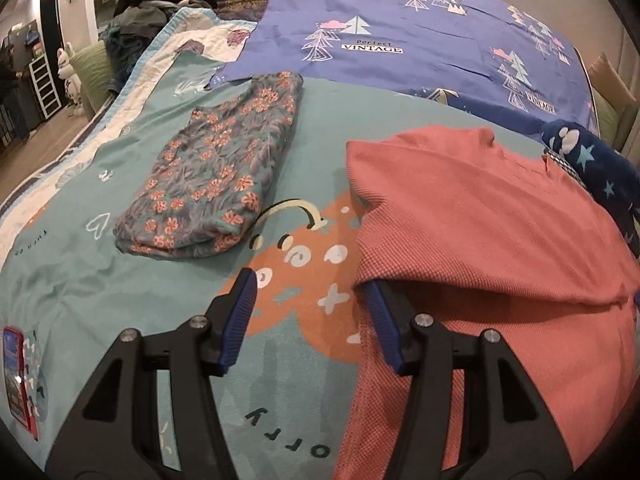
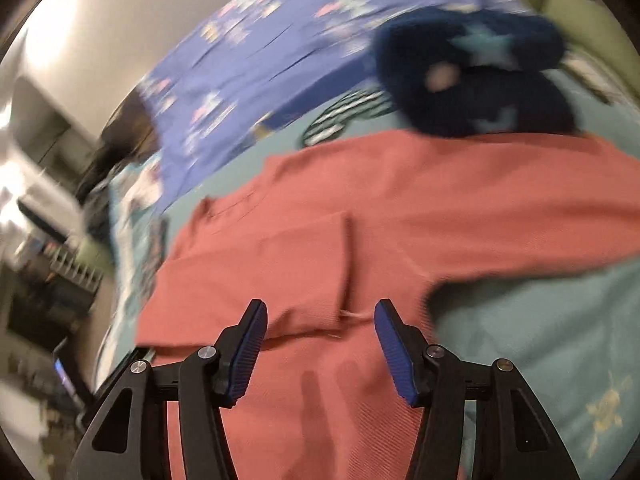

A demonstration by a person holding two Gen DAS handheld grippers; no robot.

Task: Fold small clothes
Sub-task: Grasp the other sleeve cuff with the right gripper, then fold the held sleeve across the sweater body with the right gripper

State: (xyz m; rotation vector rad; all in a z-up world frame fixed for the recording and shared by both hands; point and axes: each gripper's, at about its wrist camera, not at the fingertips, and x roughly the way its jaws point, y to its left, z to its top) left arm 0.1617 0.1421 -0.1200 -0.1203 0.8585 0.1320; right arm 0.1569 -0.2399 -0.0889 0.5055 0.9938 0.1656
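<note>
1. Already folded: floral garment (image 1: pixel 216 168), set to the far left on the bed (image 1: pixel 120 280), presumably parked clear of the working area; thin printed cloth, flat rectangular bundle with a rounded near edge.
2. Now in hand, by the look of it: coral shirt (image 1: pixel 480 240), spread on the right half of the bed, one flap doubled over its near part; pique-like weave, fine grid texture, soft enough to drape and bridge.
3. Left tool (image 1: pixel 310 288): half wide, holding nothing; right finger tucked just under the lifted coral fold at its left edge, left finger over bare bedcover. Likely placed to catch that edge.
4. Right tool (image 2: pixel 320 312): half wide, nothing pinched; poised over the shirt (image 2: pixel 360 240) where a folded panel ends in a small pale tag. View blurred, so contact with the cloth cannot be told.
5. Navy fleece (image 1: pixel 592 168) with stars, bunched at the far right, touching the shirt's far edge; plush, lumpy, apparently awaiting its turn.
6. Purple sheet (image 1: pixel 400 20) with tree print across the far bed, smooth and flat.
7. Red phone (image 1: pixel 16 376) at the near left edge, well apart from the clothes.
</note>
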